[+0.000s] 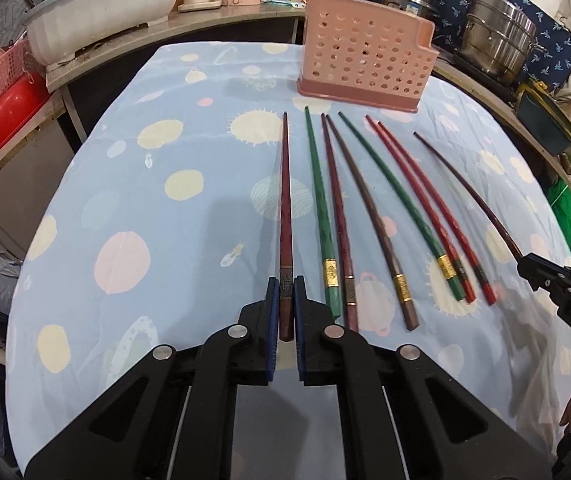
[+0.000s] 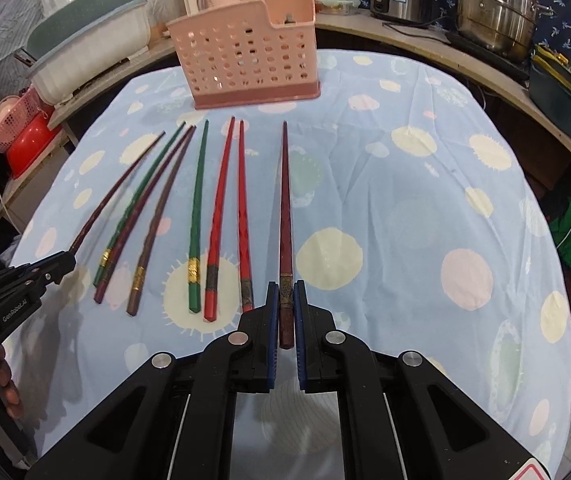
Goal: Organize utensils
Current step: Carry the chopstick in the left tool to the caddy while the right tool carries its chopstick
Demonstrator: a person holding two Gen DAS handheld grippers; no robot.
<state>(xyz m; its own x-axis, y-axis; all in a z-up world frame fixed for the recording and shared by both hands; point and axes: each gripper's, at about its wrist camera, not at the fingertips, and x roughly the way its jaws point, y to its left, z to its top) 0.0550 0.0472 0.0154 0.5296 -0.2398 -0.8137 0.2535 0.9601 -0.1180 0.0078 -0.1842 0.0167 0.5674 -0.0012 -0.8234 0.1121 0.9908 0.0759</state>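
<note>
The left gripper (image 1: 286, 286) is clamped on the thick end of the leftmost dark maroon chopstick (image 1: 285, 200), with no gap beside its blue pads. The right gripper (image 2: 285, 292) is likewise closed tight on the rightmost dark maroon chopstick (image 2: 285, 208). Between them 6 more chopsticks (image 2: 195, 216) lie side by side on the blue spotted tablecloth (image 2: 405, 220), tips pointing far. The pink perforated utensil holder (image 2: 245, 60) stands upright at the far edge, just beyond the tips.

Right gripper (image 1: 525, 266) reads "DAS" — left gripper (image 2: 67, 260), "GenRobot.AI".
</note>
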